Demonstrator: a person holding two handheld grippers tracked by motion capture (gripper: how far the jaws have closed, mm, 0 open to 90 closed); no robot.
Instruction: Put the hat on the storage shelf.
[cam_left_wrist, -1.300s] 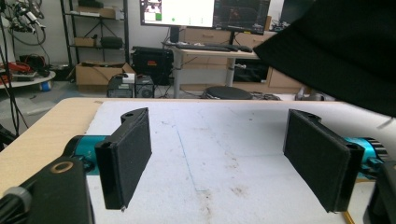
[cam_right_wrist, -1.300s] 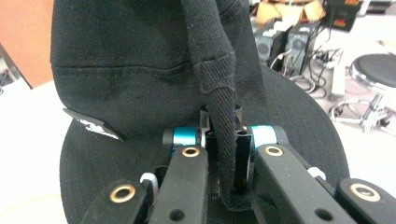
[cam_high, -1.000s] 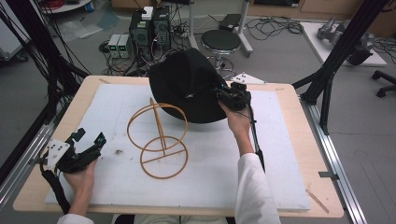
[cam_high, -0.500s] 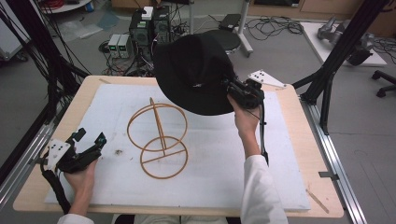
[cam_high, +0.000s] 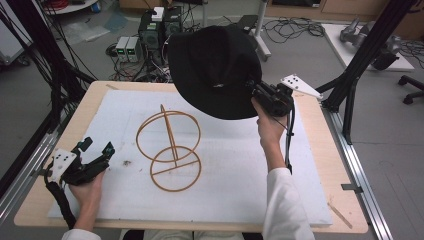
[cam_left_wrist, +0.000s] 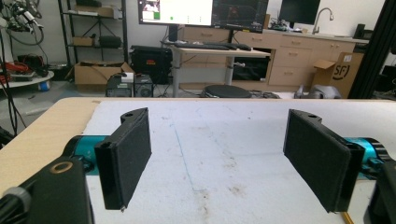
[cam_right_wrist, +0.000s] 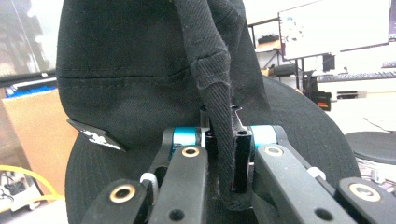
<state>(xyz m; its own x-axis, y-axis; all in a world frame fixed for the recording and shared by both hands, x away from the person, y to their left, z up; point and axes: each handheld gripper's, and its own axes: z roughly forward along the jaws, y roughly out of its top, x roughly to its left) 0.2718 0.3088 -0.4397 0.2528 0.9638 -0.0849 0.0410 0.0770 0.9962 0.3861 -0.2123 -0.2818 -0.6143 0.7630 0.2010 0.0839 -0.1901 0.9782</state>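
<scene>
The table (cam_high: 320, 150) is carrying a white foam sheet (cam_high: 240, 180) that is covering nearly all of its wooden top, leaving a bare strip along each edge.

The black hat (cam_high: 212, 70) is hanging in the air over the table's twelve o'clock edge, clear of the sheet. Its crown is pointing up and away toward the floor beyond, and its brim is tilting down toward the person. In the right gripper view the hat (cam_right_wrist: 140, 79) is rising straight ahead, with a fold of its brim running down between the jaws.

The wooden wire stand (cam_high: 170, 147) is sitting on the sheet near the middle, at about seven o'clock from the hat and well apart from it. One ring is lying flat as a base, a second ring is standing above it, and a thin rod is leaning up through both.

The right gripper (cam_high: 260, 95) is sitting at the hat's four o'clock, its jaws pinching tight on the brim edge.

The left gripper (cam_high: 97, 150) is resting low at the table's eight o'clock corner, well apart from the stand. In the left gripper view its pads (cam_left_wrist: 128, 156) are standing wide apart, holding nothing, with bare sheet between them.
</scene>
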